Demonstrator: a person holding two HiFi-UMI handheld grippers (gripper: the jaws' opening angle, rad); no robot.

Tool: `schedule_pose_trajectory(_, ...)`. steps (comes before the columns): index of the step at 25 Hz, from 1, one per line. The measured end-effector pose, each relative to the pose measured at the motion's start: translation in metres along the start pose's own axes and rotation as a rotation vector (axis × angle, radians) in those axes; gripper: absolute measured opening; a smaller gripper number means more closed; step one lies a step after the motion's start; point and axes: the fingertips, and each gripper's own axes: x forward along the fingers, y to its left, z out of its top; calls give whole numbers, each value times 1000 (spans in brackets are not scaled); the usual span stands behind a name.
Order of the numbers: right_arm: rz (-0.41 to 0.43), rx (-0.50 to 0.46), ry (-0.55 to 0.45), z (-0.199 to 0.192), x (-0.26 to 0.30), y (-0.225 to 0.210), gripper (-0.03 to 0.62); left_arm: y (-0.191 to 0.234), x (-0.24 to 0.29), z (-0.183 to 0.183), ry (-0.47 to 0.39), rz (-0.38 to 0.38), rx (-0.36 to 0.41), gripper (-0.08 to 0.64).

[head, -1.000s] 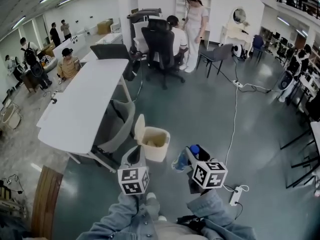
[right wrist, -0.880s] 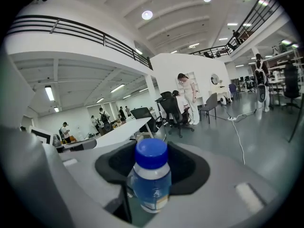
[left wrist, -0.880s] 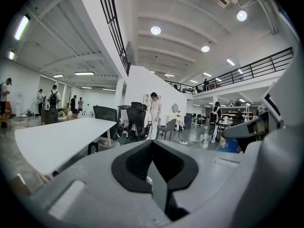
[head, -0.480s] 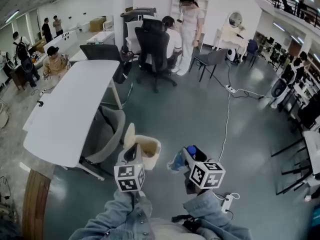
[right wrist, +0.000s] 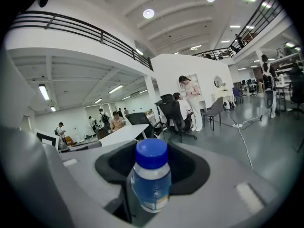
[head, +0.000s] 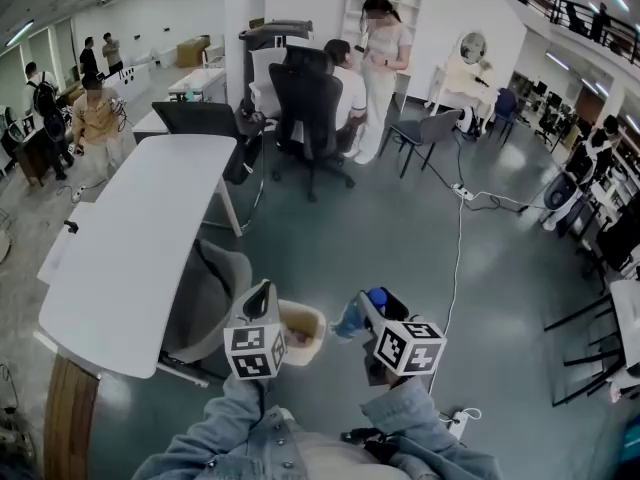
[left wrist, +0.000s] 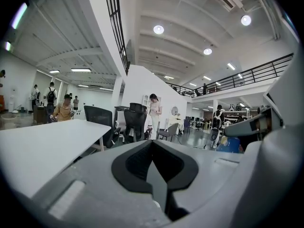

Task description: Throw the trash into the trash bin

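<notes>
Though well ahead a second ago, now sits close under both grippers: bin [head: 305, 328], mouth open, left edge hidden behind left gripper [head: 262, 294]. Has slid down the head view from the middle to just past the gripper tips. Same with bench [head: 130, 238] and chair [head: 205, 288], both drawn nearer on the left. Reads as a walk-up nearly finished, with only the drop left to do.

Stays clamped in right gripper [head: 370, 306]: bottle [right wrist: 151, 182], blue cap foremost, jaws spread wide around its body and pressing on it. Hangs just right of the bin's rim in the head view, beside the mouth and not yet over it. Probably calls for a short sweep leftward before letting go; released here, would likely miss.

Shows left gripper pinched together, with nothing clearly between the jaws. Rides in front of the bin's left side, so could clip the rim or crowd the drop if kept there.
</notes>
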Motion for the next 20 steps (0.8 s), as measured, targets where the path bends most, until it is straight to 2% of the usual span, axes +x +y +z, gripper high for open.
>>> schedule_pose_trajectory(6,-11,-11,12,13,47,-4,202,27,46,-2,11,7,-43,9)
schedule_pose_trajectory(11,2,46,10,15,78,-17,202,38,73,-23,53,30,-71,9)
schedule_pose_trajectory(20,97,-5,68,30,131,-38,202,45,98,-25,62,145,-71,9)
